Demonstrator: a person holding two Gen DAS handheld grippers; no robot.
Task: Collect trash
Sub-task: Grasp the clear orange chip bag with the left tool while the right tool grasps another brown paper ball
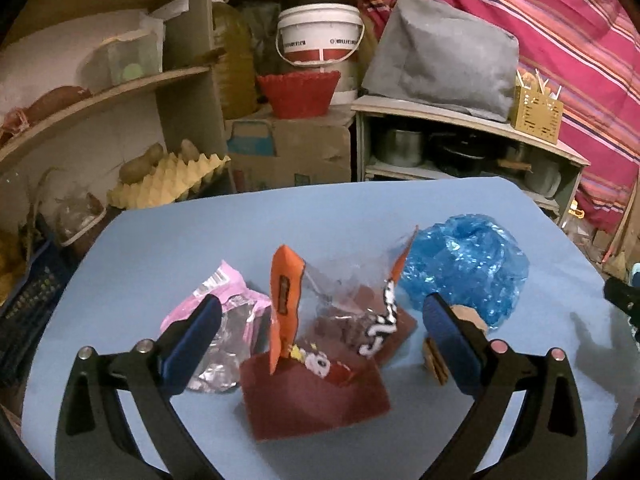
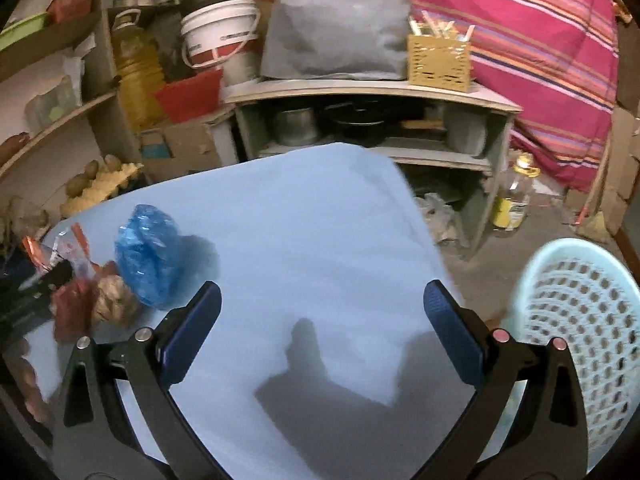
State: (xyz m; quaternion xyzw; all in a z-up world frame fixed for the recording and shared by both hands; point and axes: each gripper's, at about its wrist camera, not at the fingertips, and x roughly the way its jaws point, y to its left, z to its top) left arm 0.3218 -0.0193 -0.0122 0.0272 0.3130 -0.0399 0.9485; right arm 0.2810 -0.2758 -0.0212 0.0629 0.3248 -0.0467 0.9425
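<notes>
On the light blue table [image 1: 160, 248] lies a heap of trash: a pink and silver wrapper [image 1: 216, 320], an orange and clear snack bag [image 1: 286, 292] standing up, brown paper pieces [image 1: 312, 404], a crumpled blue plastic bag [image 1: 464, 264] and a small cardboard scrap [image 1: 436, 360]. My left gripper [image 1: 320, 344] is open, its fingers either side of the orange bag and brown paper. My right gripper [image 2: 320, 332] is open and empty over bare table [image 2: 320, 220]; the blue bag [image 2: 148, 252] and the heap [image 2: 80, 288] lie to its left.
A pale blue perforated basket [image 2: 580, 320] stands off the table's right edge. Behind the table are wooden shelves [image 1: 120, 92], a cardboard box [image 1: 292, 152], a low cabinet with pots [image 1: 460, 148] and a striped pink cloth [image 1: 560, 40]. A bottle [image 2: 516, 196] stands on the floor.
</notes>
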